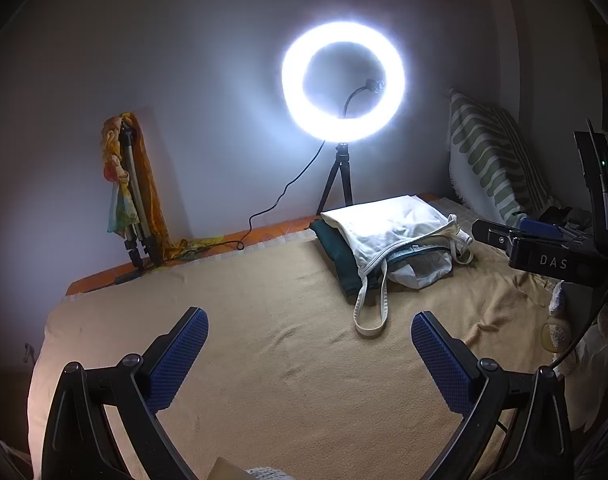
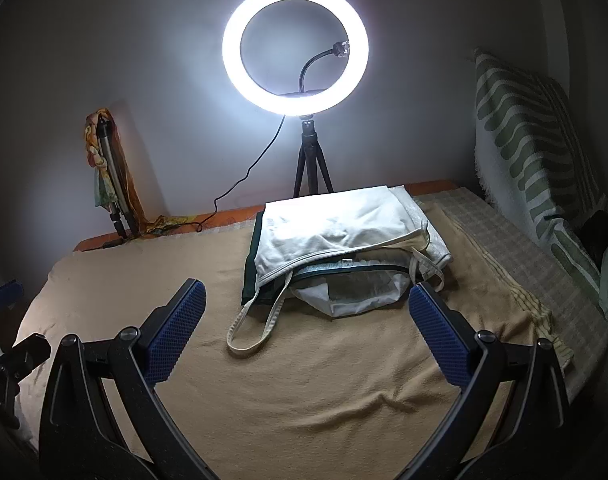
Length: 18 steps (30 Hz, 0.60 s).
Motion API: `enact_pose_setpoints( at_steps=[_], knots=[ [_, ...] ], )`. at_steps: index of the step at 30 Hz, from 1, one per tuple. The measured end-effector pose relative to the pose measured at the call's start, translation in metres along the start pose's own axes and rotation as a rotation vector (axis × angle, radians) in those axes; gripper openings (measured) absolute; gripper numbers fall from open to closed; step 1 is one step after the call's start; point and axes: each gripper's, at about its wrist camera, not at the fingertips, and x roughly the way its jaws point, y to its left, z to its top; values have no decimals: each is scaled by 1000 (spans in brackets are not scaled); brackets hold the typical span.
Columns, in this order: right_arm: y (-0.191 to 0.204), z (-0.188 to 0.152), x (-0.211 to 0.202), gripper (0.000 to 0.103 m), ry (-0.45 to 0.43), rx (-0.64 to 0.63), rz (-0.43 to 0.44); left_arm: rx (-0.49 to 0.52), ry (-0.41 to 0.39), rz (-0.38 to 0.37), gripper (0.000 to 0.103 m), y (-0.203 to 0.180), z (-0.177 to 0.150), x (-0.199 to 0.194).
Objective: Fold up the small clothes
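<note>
Tan blanket lies bare before both spread grippers; white garments heap near its far edge.

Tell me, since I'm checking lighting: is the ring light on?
On: the ring light glows bright white, casting a halo on the wall behind.

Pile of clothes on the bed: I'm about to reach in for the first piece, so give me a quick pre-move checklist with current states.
1. Left gripper open and holding nothing: ok.
2. Right gripper open and holding nothing: ok.
3. Pile of clothes in view of both cameras: ok.
4. White top reachable as the uppermost piece: ok; it lies over a dark green garment.
5. Strap loop trailing loose onto the tan blanket: not ok, it may snag or drag.
6. Number of pieces in the pile: cannot tell, the layers overlap.
</note>
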Motion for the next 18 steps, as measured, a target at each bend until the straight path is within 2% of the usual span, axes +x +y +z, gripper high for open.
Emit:
enact_pose_setpoints(
  at_steps=[18],
  knots=[
    [6,-1,-1,103,-1,1,11,3,-5,5,103,1,1,-3]
  ],
)
